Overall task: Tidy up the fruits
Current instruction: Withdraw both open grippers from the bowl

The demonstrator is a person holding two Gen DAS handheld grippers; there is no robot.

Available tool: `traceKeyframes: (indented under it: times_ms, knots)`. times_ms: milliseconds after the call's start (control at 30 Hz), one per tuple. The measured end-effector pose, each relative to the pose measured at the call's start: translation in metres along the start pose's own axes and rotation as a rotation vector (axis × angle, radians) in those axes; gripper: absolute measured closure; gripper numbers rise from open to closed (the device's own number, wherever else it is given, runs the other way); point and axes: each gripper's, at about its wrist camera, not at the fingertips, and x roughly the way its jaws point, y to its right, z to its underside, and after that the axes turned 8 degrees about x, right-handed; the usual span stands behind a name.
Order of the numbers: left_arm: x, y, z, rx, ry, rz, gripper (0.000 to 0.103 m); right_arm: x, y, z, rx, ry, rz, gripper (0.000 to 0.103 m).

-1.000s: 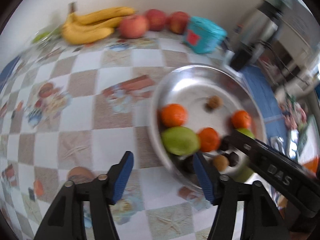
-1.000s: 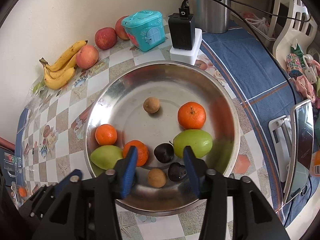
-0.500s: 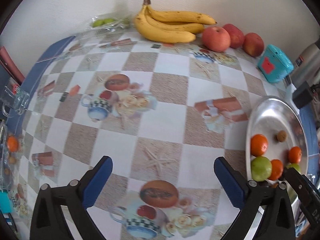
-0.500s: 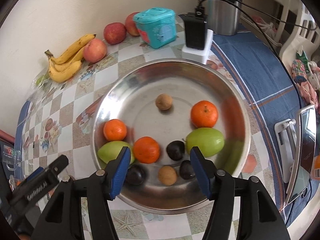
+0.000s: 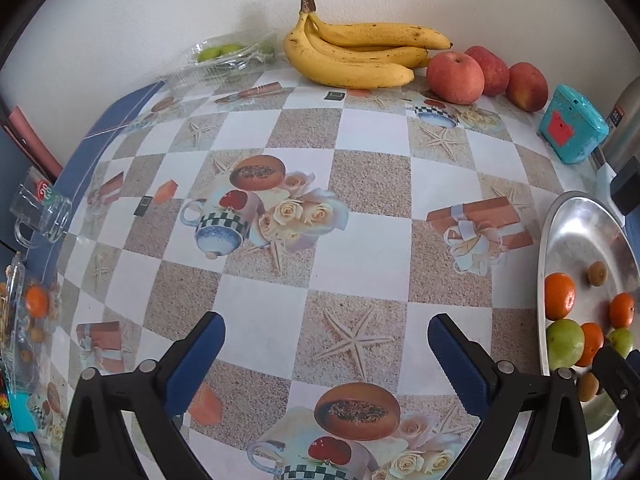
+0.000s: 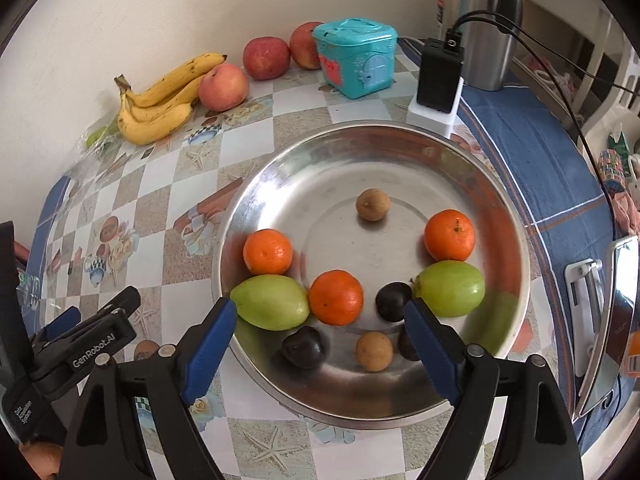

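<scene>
Blue-padded right gripper [image 6: 318, 334] spread wide, empty, over steel bowl [image 6: 516, 240] rim at 6 o'clock; 3 oranges [image 6: 336, 297], 2 green fruits [image 6: 270, 302] inside. Left gripper [image 5: 326, 342] spread, empty, above counter [image 5: 360, 184]; bananas [image 5: 360, 56] at 12.

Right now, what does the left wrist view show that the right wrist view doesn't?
Only the left wrist view shows the glass mug at the table's left edge and the open left gripper over bare tablecloth. Only the right shows the dark plums, the charger and the open right gripper over the metal bowl. Both show the bananas, apples and teal box.
</scene>
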Motion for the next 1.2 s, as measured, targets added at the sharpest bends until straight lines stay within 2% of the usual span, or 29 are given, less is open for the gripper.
traceKeyframes:
  times_ms: [267, 433, 1200]
  knots:
    - [0.01, -0.004, 0.008, 0.006, -0.06, -0.101, 0.0, 0.003, -0.01, 0.005, -0.03, 0.008, 0.007, 0.013]
    - [0.015, -0.009, 0.018, -0.003, -0.098, -0.085, 0.0, 0.008, -0.018, 0.009, -0.049, -0.003, 0.006, 0.013]
    - [-0.018, -0.026, 0.063, -0.039, -0.119, -0.04, 0.0, -0.009, -0.017, 0.059, -0.086, 0.005, 0.038, 0.013]
